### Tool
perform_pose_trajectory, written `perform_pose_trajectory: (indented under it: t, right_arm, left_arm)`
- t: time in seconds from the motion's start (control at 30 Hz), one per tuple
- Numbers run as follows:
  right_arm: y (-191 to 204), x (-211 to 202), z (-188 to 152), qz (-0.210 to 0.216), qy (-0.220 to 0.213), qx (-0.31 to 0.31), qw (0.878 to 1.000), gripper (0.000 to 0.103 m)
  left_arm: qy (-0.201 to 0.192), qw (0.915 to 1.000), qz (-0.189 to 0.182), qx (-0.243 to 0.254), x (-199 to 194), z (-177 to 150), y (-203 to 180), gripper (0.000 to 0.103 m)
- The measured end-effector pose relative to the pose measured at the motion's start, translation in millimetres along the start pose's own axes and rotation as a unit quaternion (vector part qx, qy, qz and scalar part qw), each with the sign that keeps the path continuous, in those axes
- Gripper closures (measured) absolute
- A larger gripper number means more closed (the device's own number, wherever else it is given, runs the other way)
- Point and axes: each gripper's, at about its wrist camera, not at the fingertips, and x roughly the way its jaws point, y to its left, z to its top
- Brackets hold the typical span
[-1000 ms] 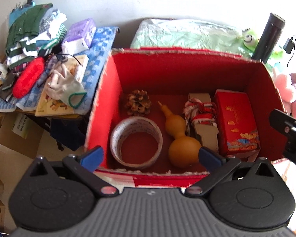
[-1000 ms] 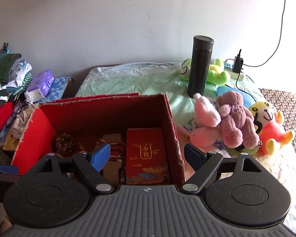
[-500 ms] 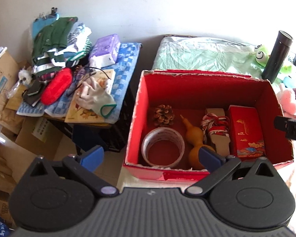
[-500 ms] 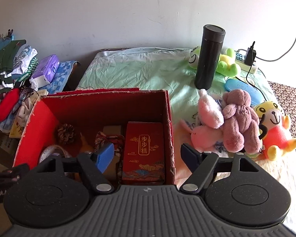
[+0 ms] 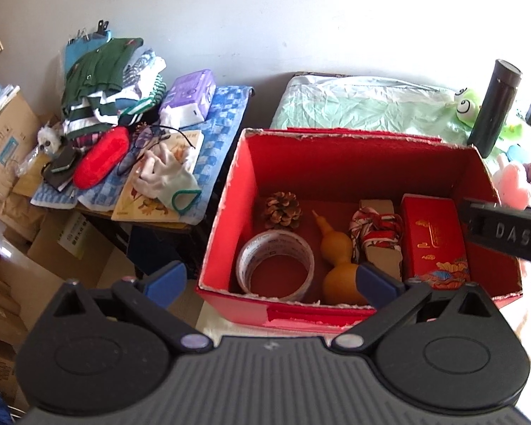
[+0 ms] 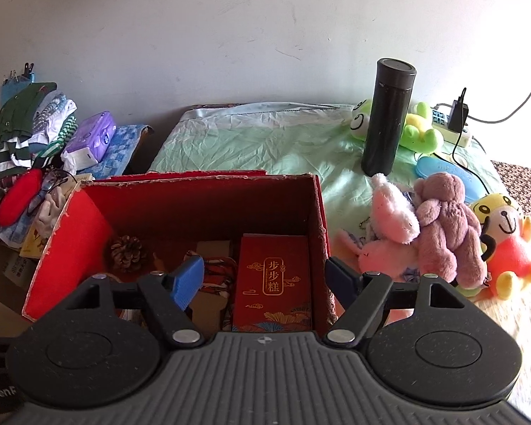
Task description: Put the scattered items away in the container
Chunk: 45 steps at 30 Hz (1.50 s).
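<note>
The left gripper (image 5: 270,279) hangs with its blue-padded jaws spread wide and nothing between them, tilted down over the near edge of the red cardboard box (image 5: 336,310), which sits just ahead of it. Inside the box, straight beyond the left gripper's tips, lie a roll of clear packing tape (image 5: 275,270) and a tan dried gourd (image 5: 336,262), with a brown pine cone (image 5: 282,209) farther on, and off to the right a cardboard card wound with red-and-white cord (image 5: 377,235) and a flat red gift box with gold lettering (image 5: 433,242). The right gripper (image 6: 263,278) is also released, jaws wide apart and empty, poised above the box's right end with the red gift box directly ahead between its tips. To its right, outside the box on the green sheet of the bed (image 6: 265,141), rest a pink plush rabbit (image 6: 389,226), a mauve plush bear (image 6: 446,223) and a yellow-and-orange plush toy (image 6: 506,244), with a tall black flask (image 6: 389,113) standing beyond them.
</note>
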Motion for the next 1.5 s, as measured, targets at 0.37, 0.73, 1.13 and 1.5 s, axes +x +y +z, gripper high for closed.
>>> perform_pose_trajectory:
  t: [0.37, 0.73, 1.13, 1.5]
  right_arm:
    - [18, -22, -10, -0.046, -0.020, 0.021, 0.999, 0.026]
    - [6, -31, -35, -0.116, -0.021, 0.083, 0.990, 0.031]
    - [14, -28, -38, -0.075, -0.009, 0.049, 0.996, 0.036]
    - [-9, -20, -17, -0.025, -0.007, -0.026, 0.999, 0.037]
  left_arm:
    - [0.000, 0.9991, -0.028, 0.033, 6, 16, 14, 0.001]
    - [0.040, 0.9917, -0.080, 0.093, 29, 3, -3, 0.001]
    - [0.043, 0.9956, -0.056, 0.063, 28, 0, -8, 0.001]
    - [0.043, 0.9981, -0.043, 0.009, 27, 2, -29, 0.001]
